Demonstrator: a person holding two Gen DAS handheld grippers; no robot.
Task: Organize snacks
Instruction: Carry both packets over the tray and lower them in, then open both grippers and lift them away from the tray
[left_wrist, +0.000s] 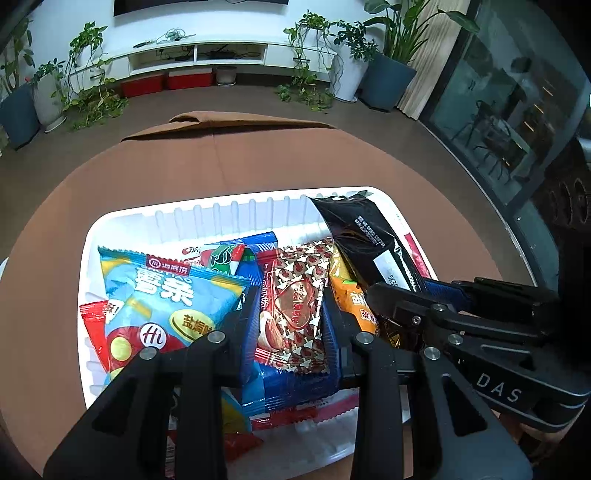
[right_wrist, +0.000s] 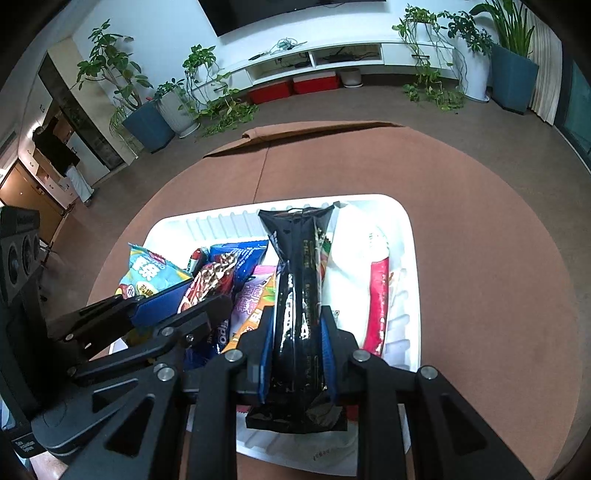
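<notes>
A white ribbed tray (left_wrist: 122, 221) on the brown round table holds several snack packets. My left gripper (left_wrist: 291, 317) is shut on a red-and-gold heart-patterned packet (left_wrist: 295, 295), its blue pads pressing on both sides, low over the tray. A light blue chips packet (left_wrist: 166, 295) lies to its left and an orange packet (left_wrist: 351, 295) to its right. My right gripper (right_wrist: 297, 317) is shut on a long black packet (right_wrist: 299, 258) that points toward the tray's far rim (right_wrist: 406, 229). The right gripper (left_wrist: 402, 291) shows beside the left one, and the left gripper (right_wrist: 188, 302) shows in the right wrist view.
A red-and-white packet (right_wrist: 378, 295) lies along the tray's right side. The brown tablecloth (left_wrist: 221, 166) surrounds the tray. Potted plants (left_wrist: 388, 81), a white TV cabinet (left_wrist: 195, 55) and red boxes (left_wrist: 166, 81) stand far behind, and a glass door (left_wrist: 498, 110) at the right.
</notes>
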